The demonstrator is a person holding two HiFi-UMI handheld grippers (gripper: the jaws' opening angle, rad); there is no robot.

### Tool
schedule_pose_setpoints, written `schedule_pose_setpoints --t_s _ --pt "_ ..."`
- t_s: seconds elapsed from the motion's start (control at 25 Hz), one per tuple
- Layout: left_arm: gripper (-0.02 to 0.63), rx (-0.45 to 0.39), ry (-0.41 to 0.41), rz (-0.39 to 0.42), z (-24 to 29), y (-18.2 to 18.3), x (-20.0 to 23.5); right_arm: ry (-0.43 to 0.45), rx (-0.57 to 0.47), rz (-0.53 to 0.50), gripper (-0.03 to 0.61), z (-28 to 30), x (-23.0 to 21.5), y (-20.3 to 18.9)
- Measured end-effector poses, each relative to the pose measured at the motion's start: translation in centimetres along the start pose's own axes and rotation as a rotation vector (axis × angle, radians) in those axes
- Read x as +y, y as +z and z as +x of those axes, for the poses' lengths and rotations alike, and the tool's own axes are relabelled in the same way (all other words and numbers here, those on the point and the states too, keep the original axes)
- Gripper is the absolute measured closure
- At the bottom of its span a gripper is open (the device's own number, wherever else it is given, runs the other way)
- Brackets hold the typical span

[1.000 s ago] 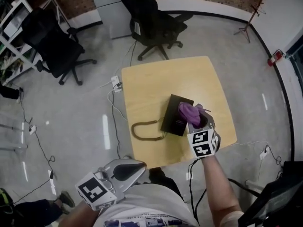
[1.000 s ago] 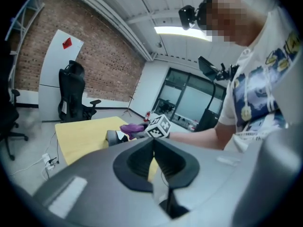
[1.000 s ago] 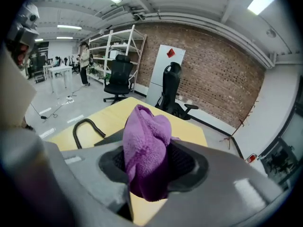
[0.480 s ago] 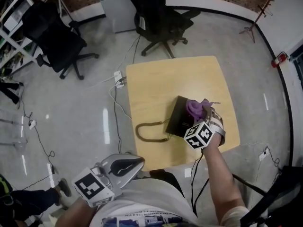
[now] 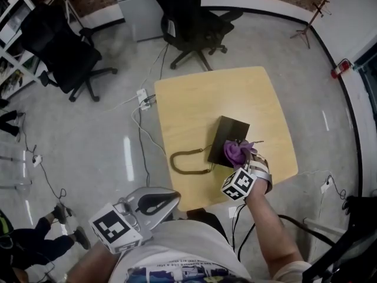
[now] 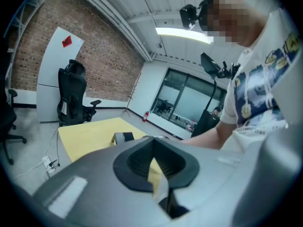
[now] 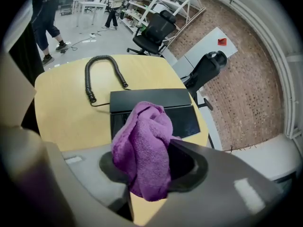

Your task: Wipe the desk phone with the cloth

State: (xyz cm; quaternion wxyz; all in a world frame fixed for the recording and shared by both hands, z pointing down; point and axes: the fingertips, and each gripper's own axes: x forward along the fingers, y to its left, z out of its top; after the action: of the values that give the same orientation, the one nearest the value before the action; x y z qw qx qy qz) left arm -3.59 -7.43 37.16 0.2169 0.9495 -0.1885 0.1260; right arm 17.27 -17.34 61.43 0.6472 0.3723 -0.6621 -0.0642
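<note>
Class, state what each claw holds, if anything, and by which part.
The right claw grips the purple cloth by a bunched fold; the left claw is shut, empty.

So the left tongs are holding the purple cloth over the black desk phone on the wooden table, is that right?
No, it is the right tongs, not the left, holding the purple cloth over the black desk phone on the wooden table; the right gripper view shows it.
</note>
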Motion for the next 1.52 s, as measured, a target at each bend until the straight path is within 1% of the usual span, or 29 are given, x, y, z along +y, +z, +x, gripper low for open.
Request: schedule_pose_setpoints --t_s 0.24,0.36,0.44,0.56,0.76,0.88,1.0,1.16,1.52 --pt "0.609 0.0 -0.023 -0.006 -0.2 0.3 -0.1 0.083 0.019 -0.014 0.42 -1.2 4.0 -0.4" --pt "0.609 0.002 -0.024 0.001 -0.3 0.1 0.0 0.096 0.009 -0.001 0.42 -1.9 4.2 -0.5" --pt "0.609 -0.004 -0.021 0.005 -0.4 0.1 0.1 0.072 -0.005 0.027 0.42 -2.4 2.7 -0.5" --pt "0.609 -0.016 -0.01 0.005 -0.4 0.3 0.1 0.011 -0.022 0.064 0.42 -2.7 -1.1 -0.6" --pt "0.609 -0.022 0.012 0.009 -0.3 0.3 -0.4 -0.066 -0.017 0.087 0.42 -1.3 -6.9 -1.5" --pt "0.609 -0.024 0.036 0.005 -0.4 0.1 -0.5 -0.094 -0.015 0.102 0.42 -0.2 -9.5 -1.7" --pt "0.609 -0.022 0.055 0.001 -0.3 -0.2 -0.7 -0.094 -0.01 0.102 0.42 0.9 -10.4 -1.9" --pt "0.609 -0.016 0.06 0.003 0.1 -0.4 -1.1 -0.063 -0.005 0.064 0.42 1.7 -8.7 -2.1" --pt "0.609 0.011 0.011 0.02 1.5 -0.1 -1.6 0.038 -0.008 0.009 0.42 0.4 -0.8 -2.5"
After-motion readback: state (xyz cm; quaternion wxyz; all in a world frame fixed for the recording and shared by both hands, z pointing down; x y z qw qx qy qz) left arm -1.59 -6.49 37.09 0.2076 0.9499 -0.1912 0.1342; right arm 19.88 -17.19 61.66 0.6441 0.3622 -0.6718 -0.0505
